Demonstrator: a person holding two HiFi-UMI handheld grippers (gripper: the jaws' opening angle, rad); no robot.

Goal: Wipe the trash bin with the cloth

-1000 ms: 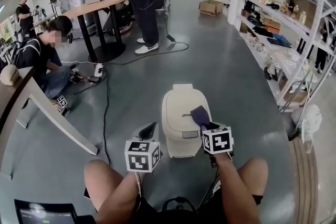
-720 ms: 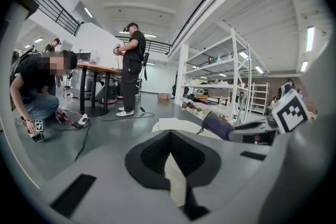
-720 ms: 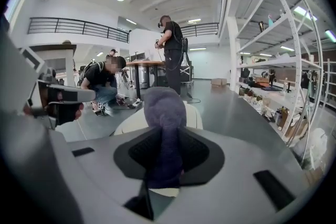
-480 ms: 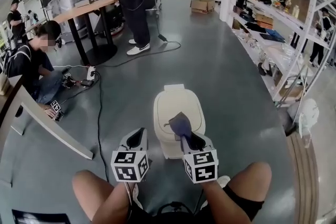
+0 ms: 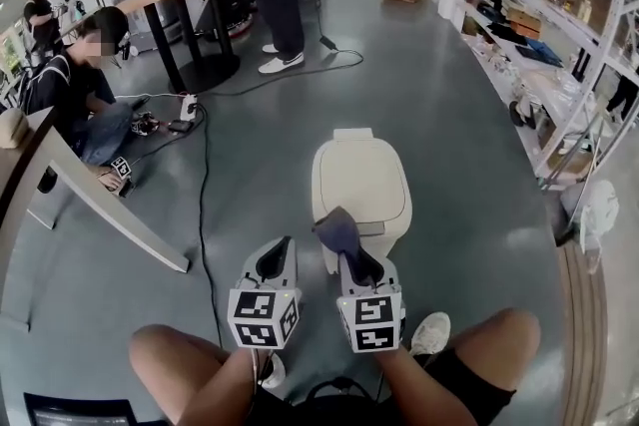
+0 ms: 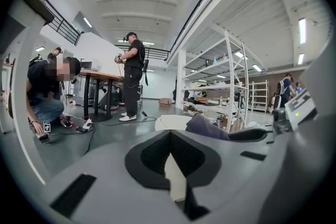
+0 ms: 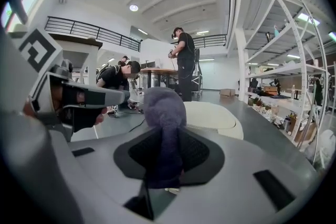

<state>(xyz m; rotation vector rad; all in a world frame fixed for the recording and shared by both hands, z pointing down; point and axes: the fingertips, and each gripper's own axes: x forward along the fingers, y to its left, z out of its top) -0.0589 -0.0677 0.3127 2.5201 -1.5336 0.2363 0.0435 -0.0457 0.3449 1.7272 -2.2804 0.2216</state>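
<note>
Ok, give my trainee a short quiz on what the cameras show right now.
1. True or false: the left tongs are open and empty.
2. What grips the purple cloth? A the left tongs; B the right tongs; C both.
3. Fill in: the cream bin stands on the ____.
Key: 1 true; 2 B; 3 floor.

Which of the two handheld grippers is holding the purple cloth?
The right gripper, nearest the bin: the purple cloth is pinched between its jaws. The left gripper beside it holds nothing, its jaws slightly apart.
</note>
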